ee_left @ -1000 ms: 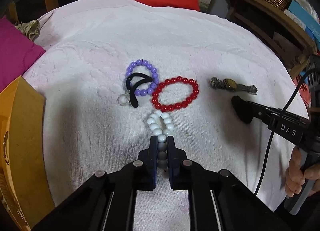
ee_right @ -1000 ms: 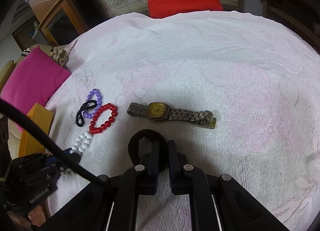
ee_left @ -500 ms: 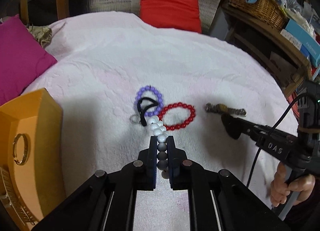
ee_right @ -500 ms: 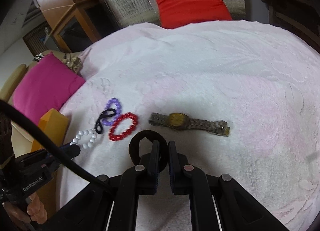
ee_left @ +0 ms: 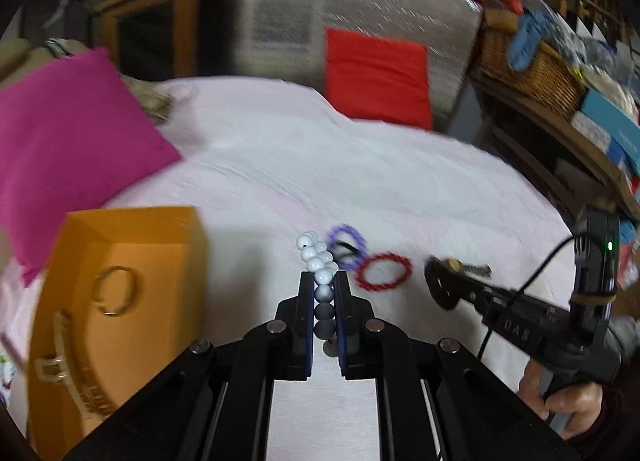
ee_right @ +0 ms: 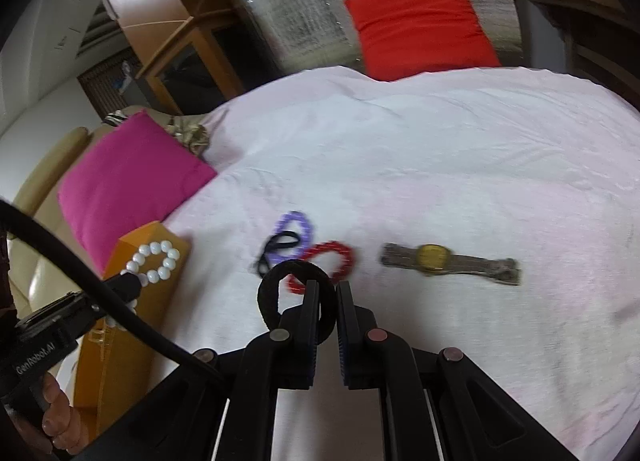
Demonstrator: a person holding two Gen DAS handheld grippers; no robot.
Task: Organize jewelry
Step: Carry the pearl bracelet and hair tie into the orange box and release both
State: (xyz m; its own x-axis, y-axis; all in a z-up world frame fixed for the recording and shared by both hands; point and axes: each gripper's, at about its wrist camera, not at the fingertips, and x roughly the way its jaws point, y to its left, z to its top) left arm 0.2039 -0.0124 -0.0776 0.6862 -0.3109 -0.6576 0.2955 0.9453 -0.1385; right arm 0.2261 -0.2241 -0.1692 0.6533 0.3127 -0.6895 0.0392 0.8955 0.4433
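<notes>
White beaded bracelet (ee_left: 316,257), glossy round beads

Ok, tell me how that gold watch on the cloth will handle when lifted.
The watch lies flat with a linked metal band, so it will likely droop from either side of a grip. It probably feels heavy for its size. The smooth links may slip in a claw.

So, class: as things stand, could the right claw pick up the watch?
Probably not yet: the right claw is shut on a black ring. The watch lies uncovered on the white cloth.
</notes>
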